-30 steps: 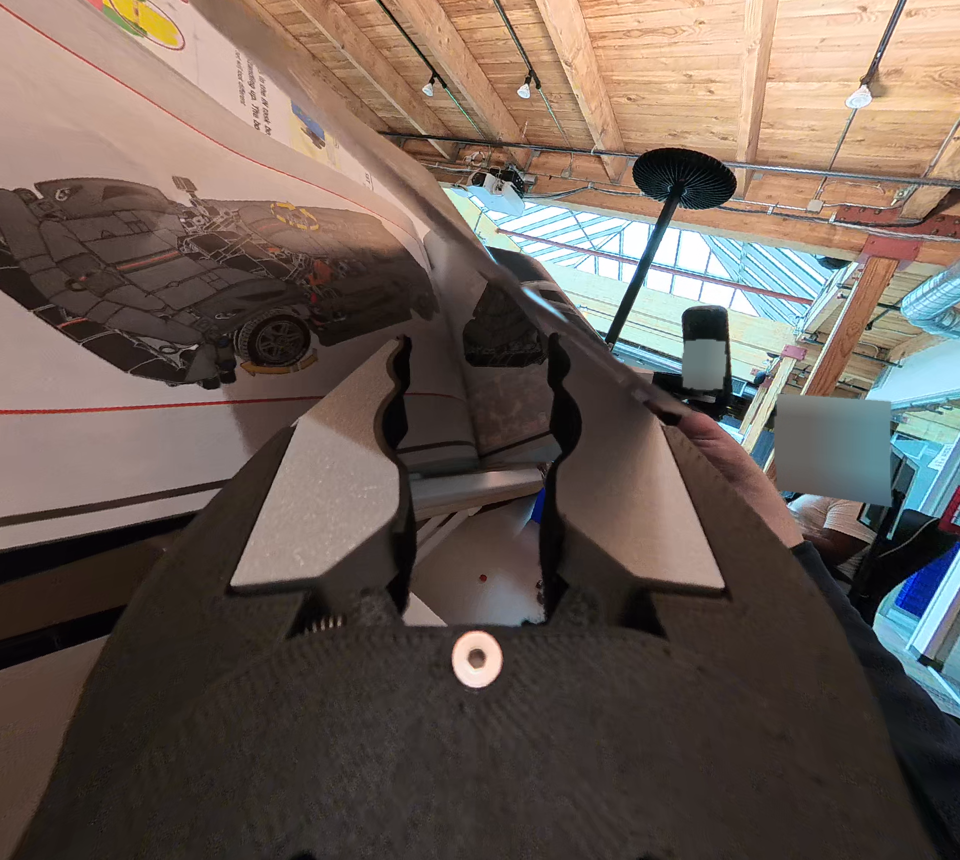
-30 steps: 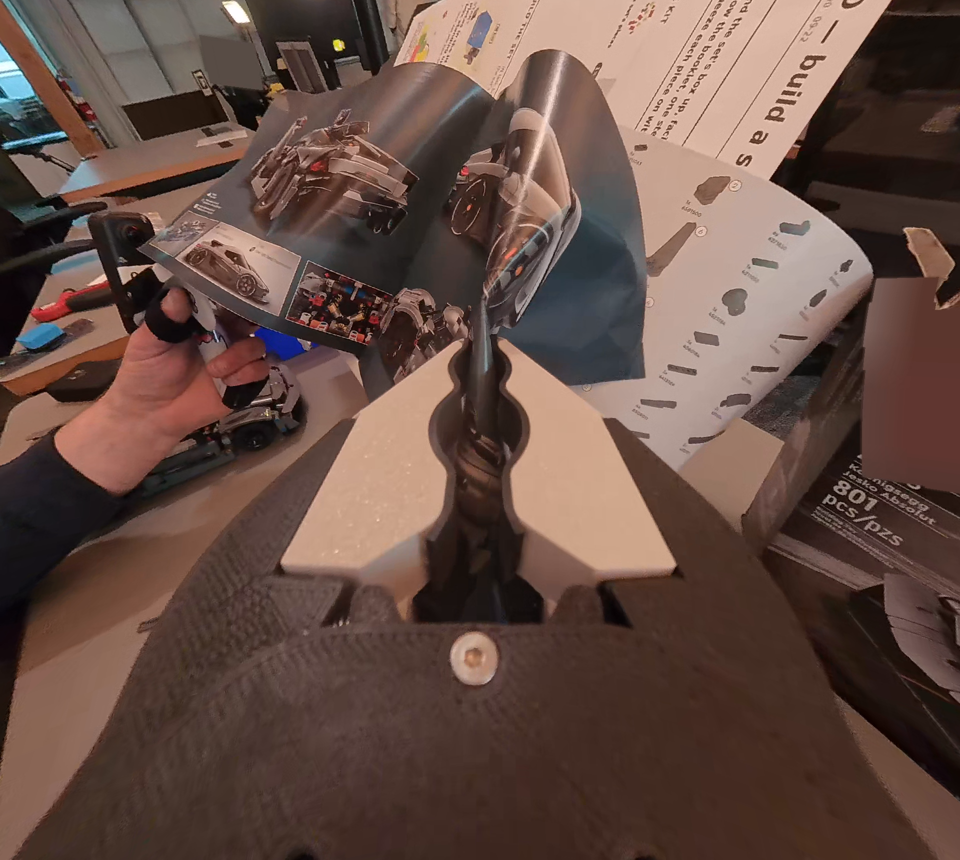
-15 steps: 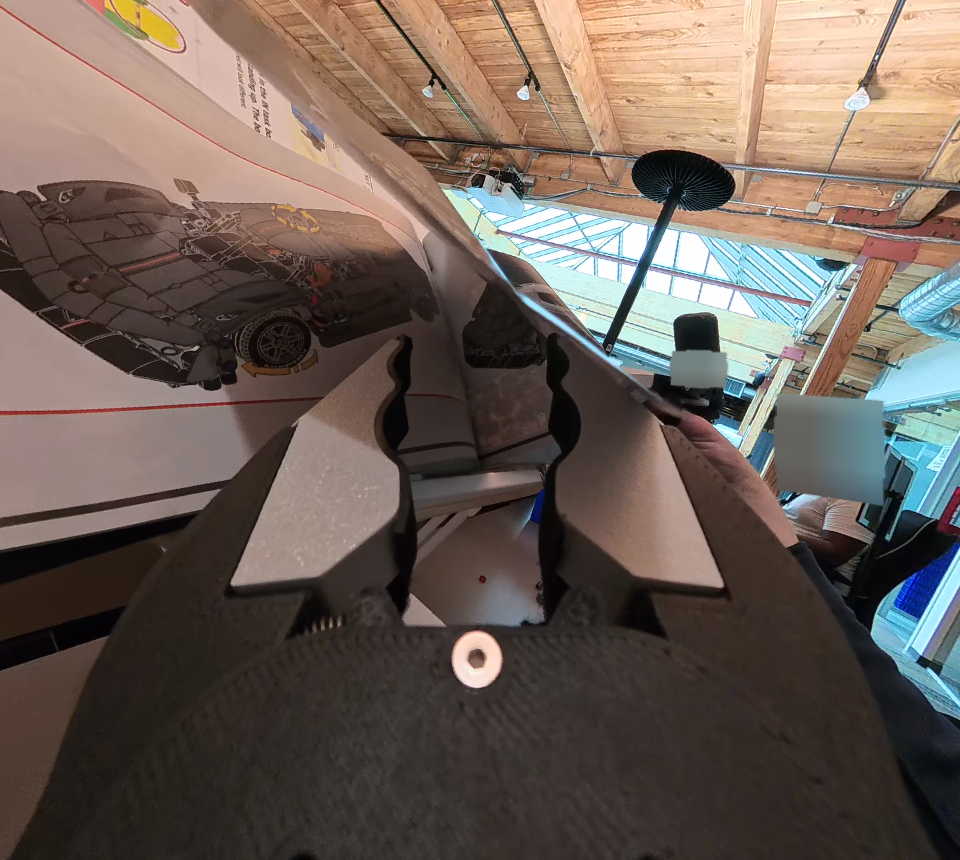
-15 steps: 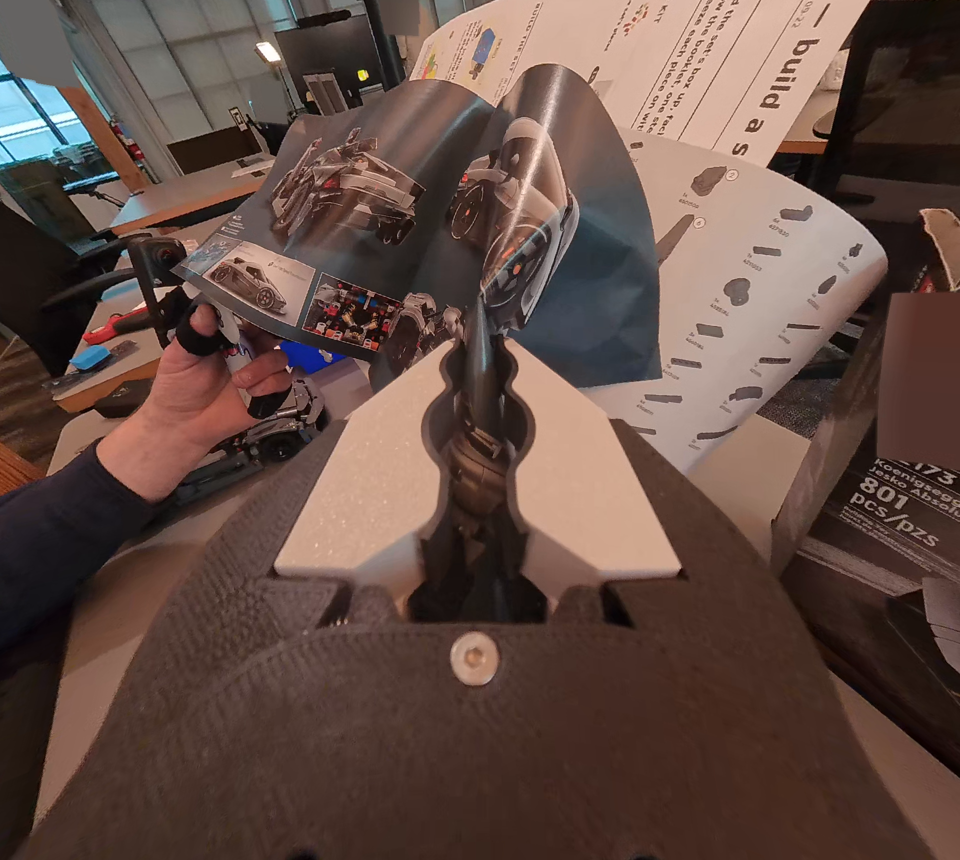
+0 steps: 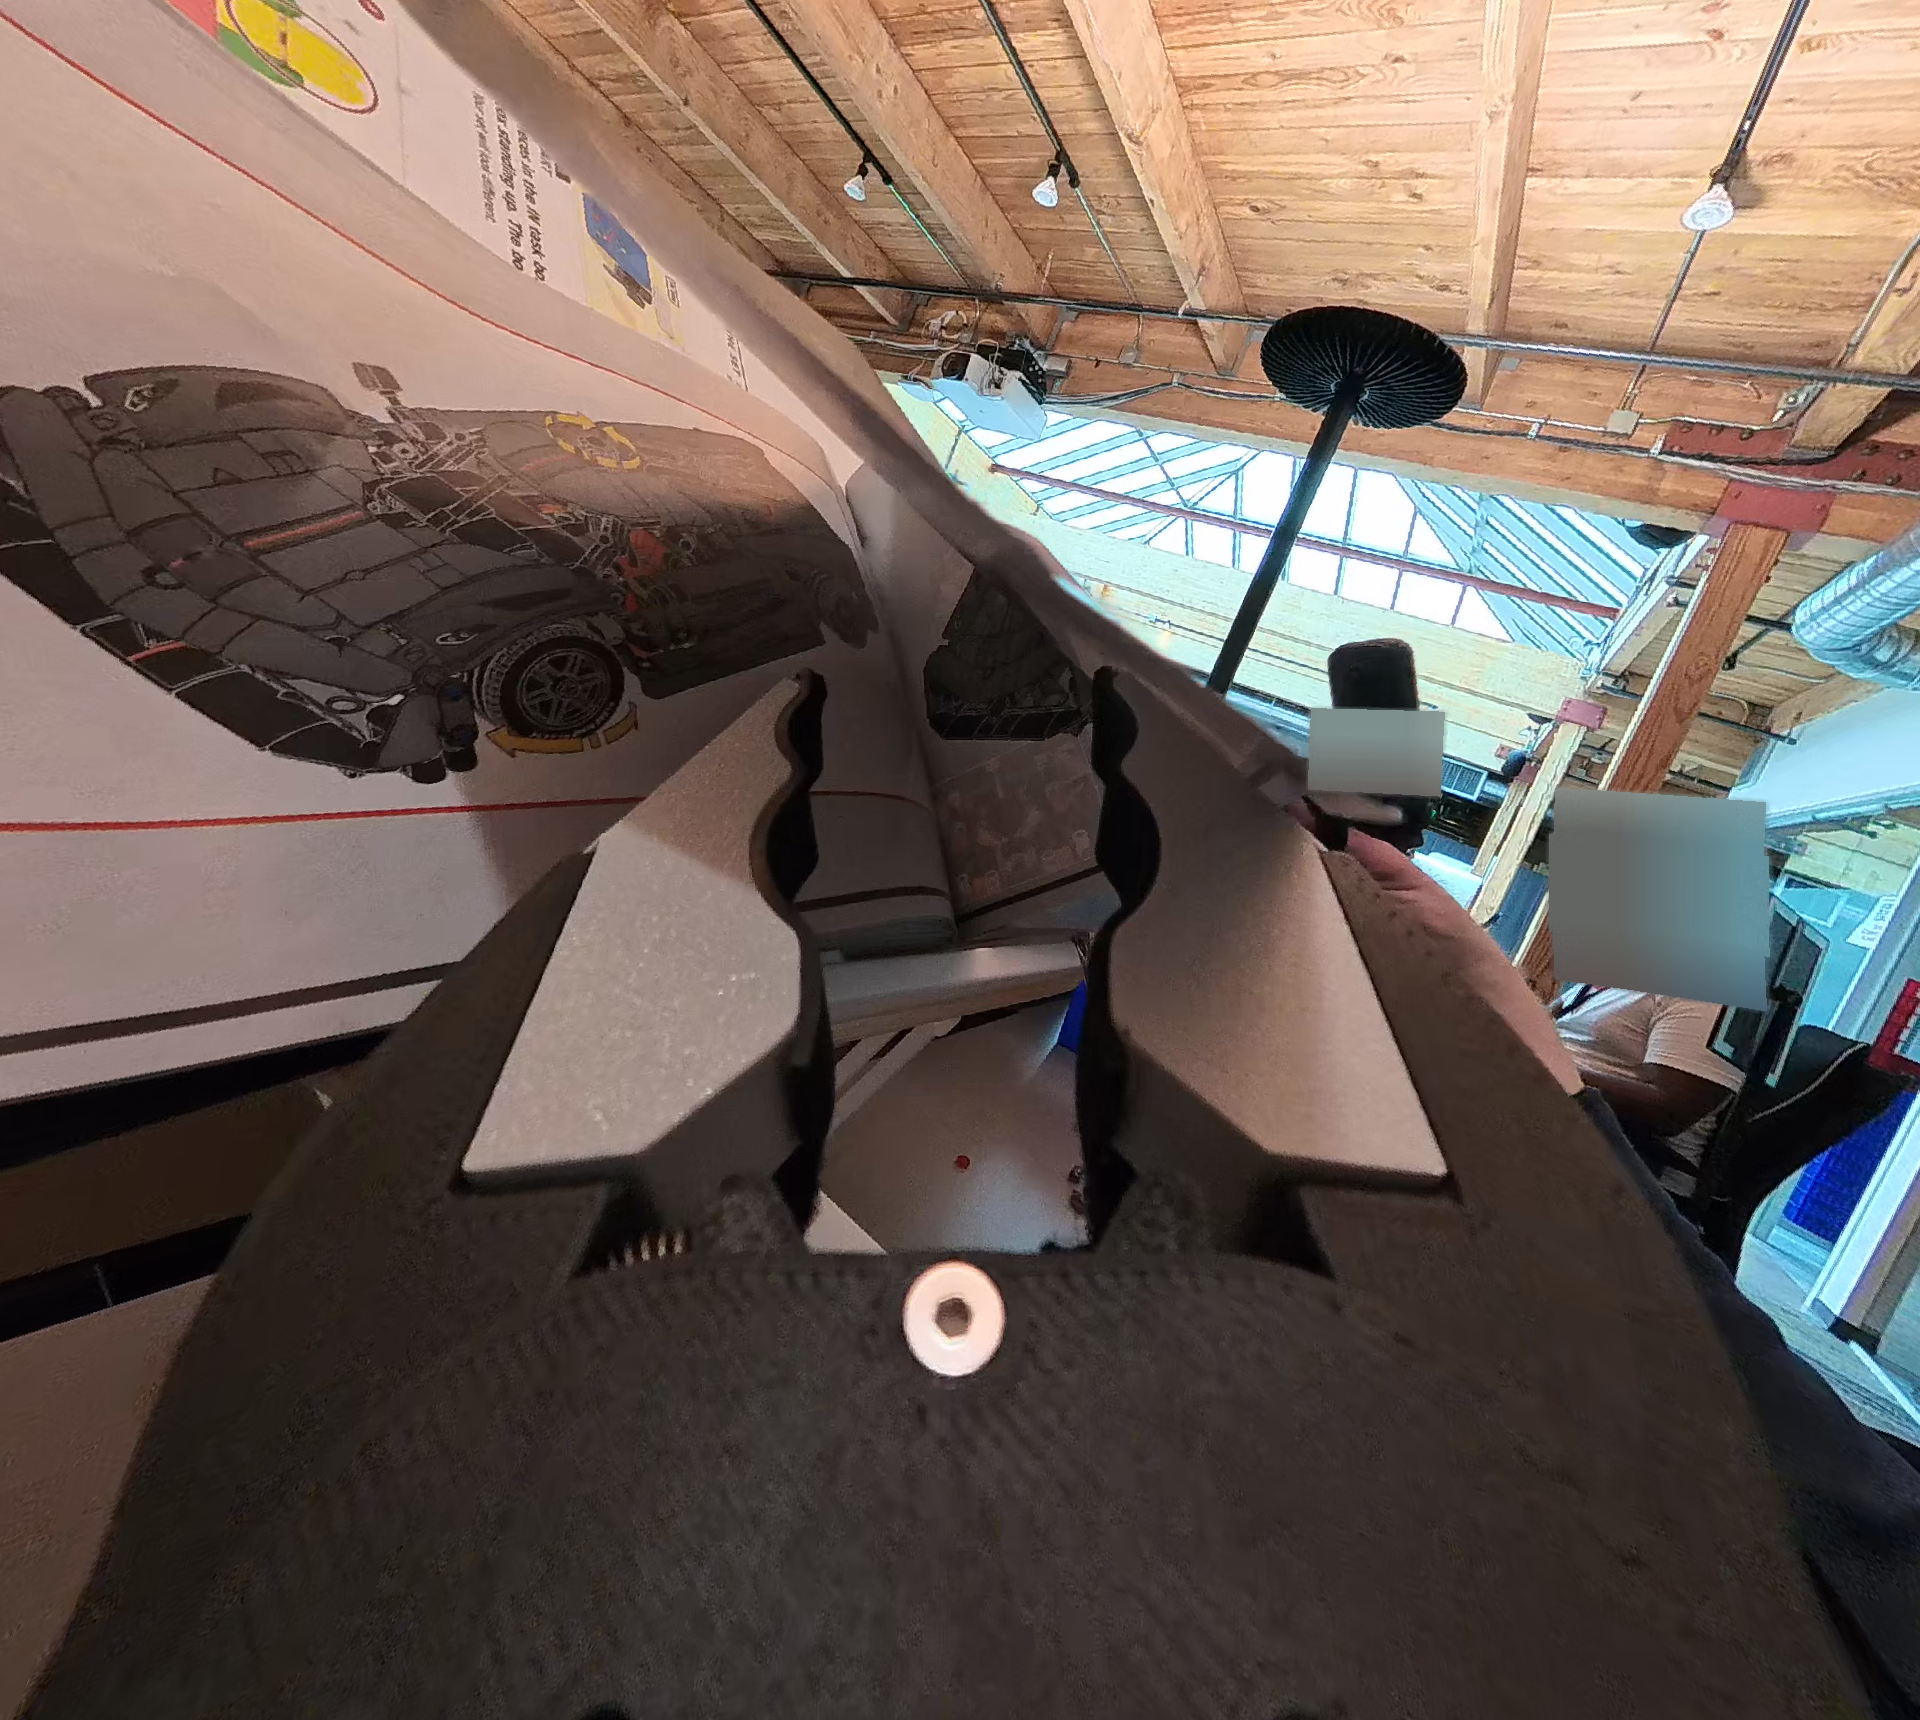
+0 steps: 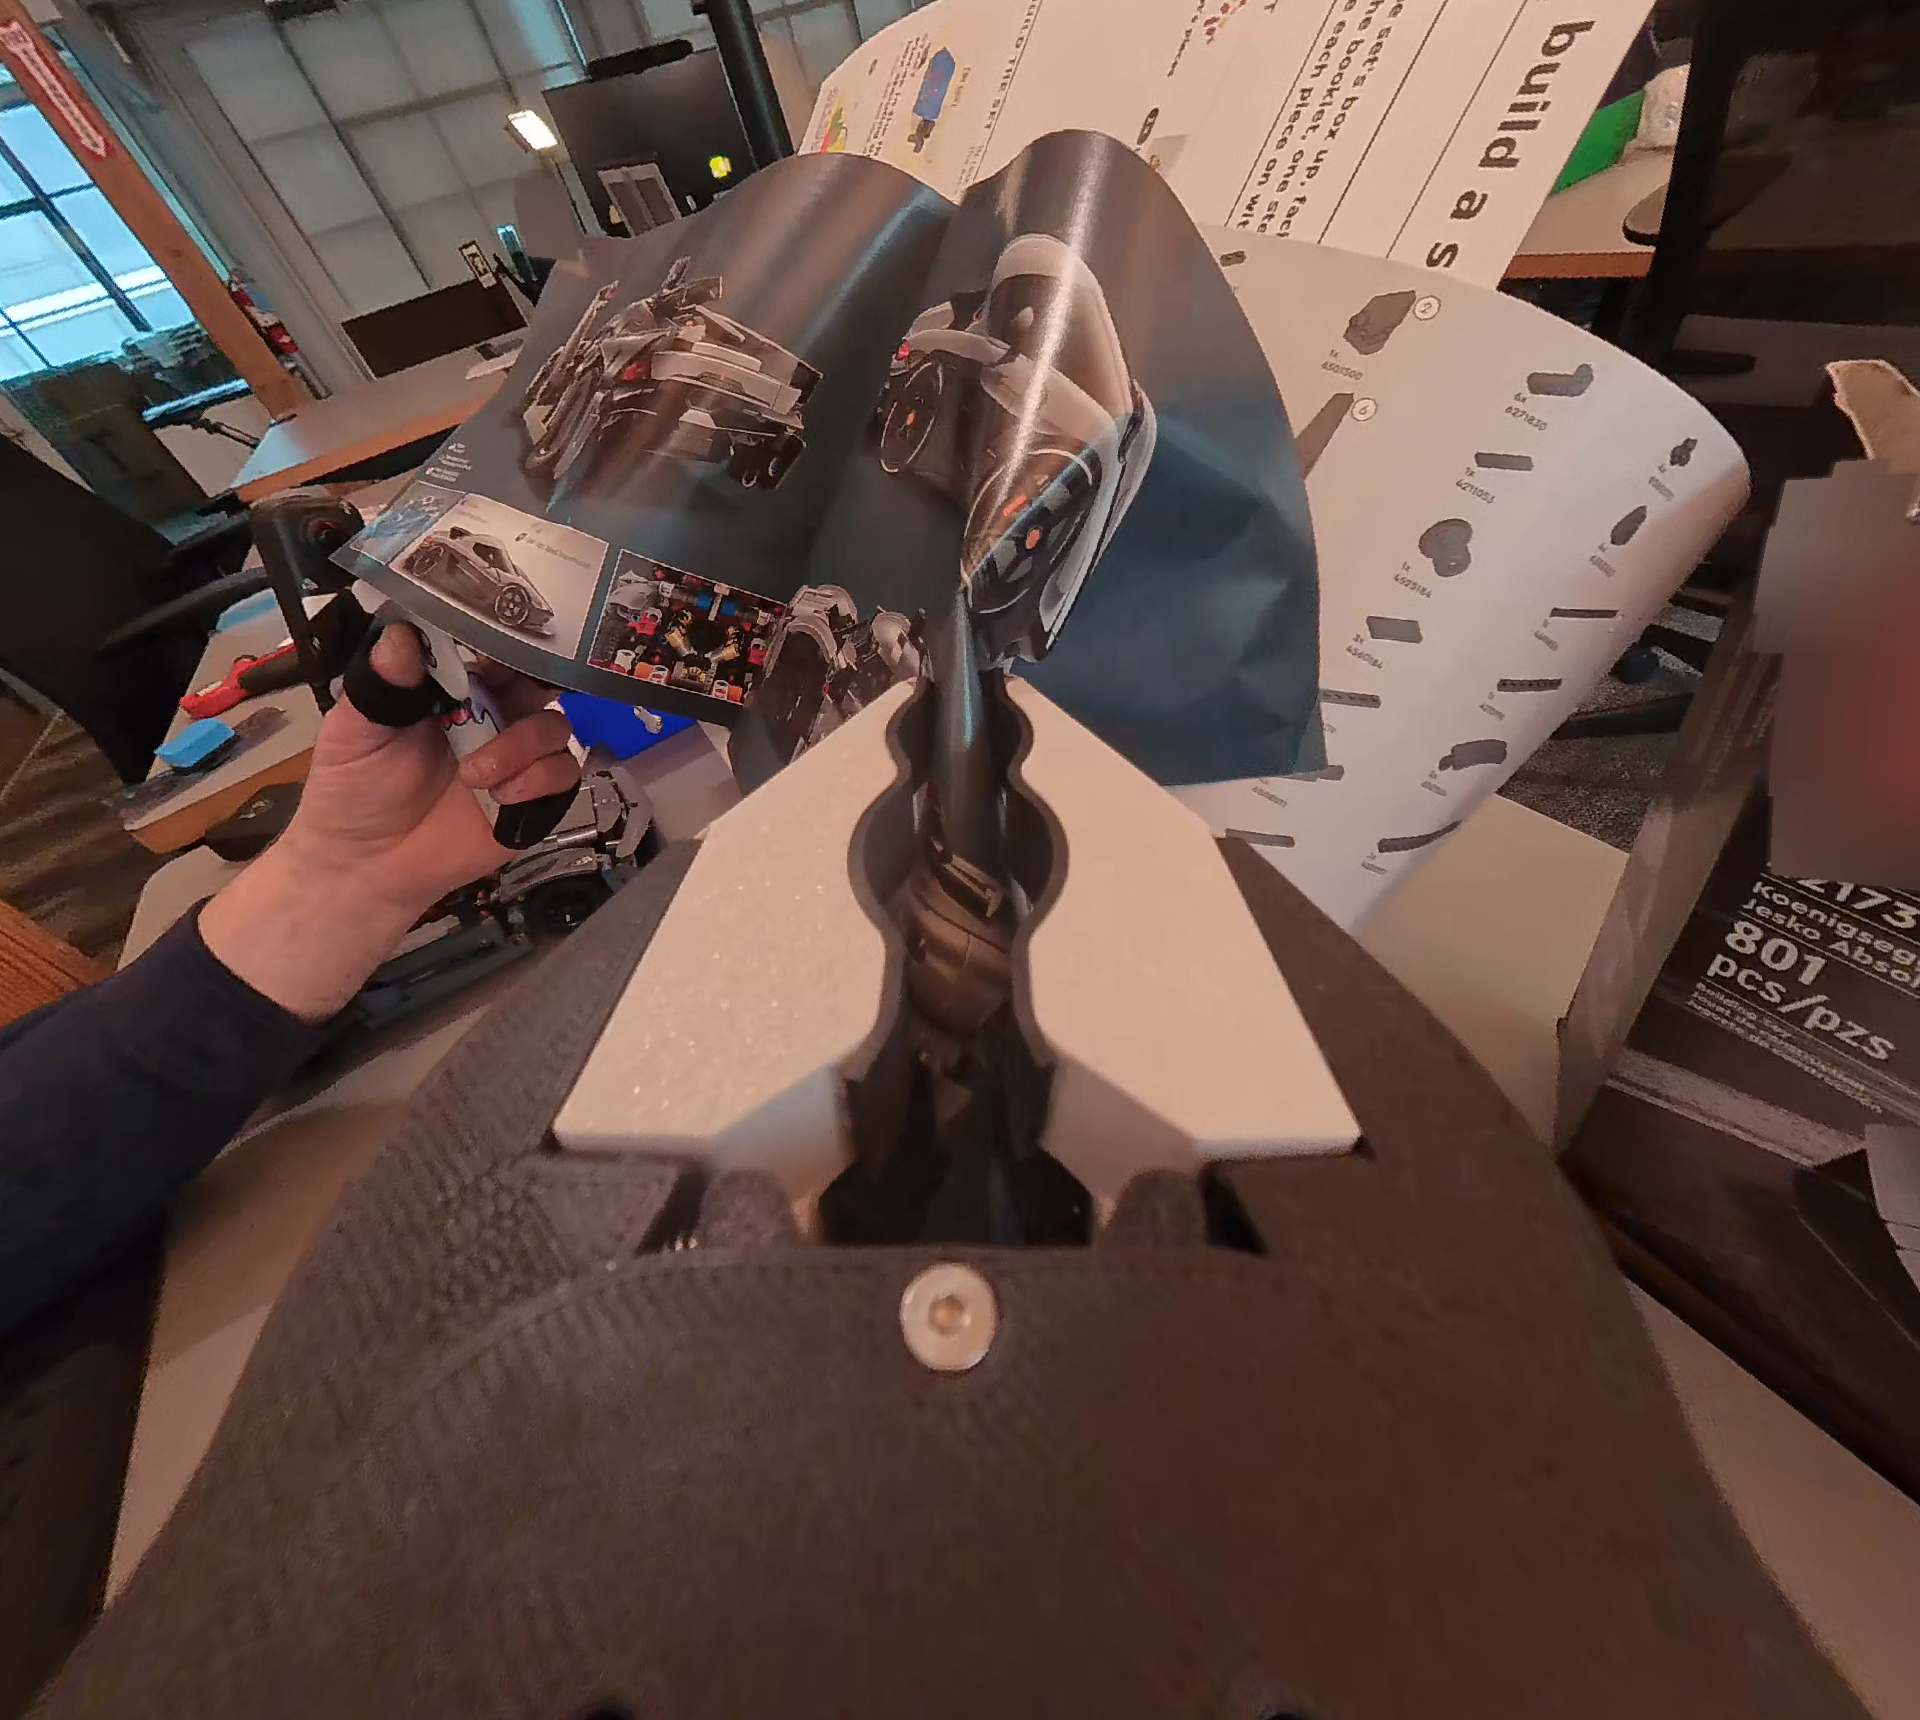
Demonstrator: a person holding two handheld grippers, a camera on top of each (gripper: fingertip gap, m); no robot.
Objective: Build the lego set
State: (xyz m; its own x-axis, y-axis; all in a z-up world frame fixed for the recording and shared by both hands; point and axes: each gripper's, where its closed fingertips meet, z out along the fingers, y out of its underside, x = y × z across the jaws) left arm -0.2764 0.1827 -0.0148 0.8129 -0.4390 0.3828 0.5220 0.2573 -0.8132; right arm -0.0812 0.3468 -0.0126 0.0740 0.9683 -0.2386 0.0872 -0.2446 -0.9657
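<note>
My right gripper (image 6: 961, 694) is shut on the dark glossy cover page of the instruction booklet (image 6: 790, 444) and holds it up, curled open. A white parts-list page (image 6: 1507, 548) fans out behind it. In the left wrist view my left gripper (image 5: 951, 694) is open and empty and points up under the booklet, whose page with a grey car drawing (image 5: 343, 569) fills the left side. The partly built grey lego car (image 6: 561, 860) lies on the table below the booklet. A hand (image 6: 395, 797) holds the left gripper's handle, which the booklet mostly hides.
A large white printed sheet (image 6: 1351, 8) stands behind the booklet. The dark set box (image 6: 1787, 995) sits at the right on the table (image 6: 260, 1151). A blue container (image 6: 613, 725) shows under the booklet. Wooden ceiling beams (image 5: 1299, 60) and a black pole (image 5: 1288, 527) are overhead. My hands' fingertips stand some 25 cm from each other.
My right gripper has tilted a little with the booklet, which now sits slightly lower and more to the right in view. The left gripper stays open and almost still.
</note>
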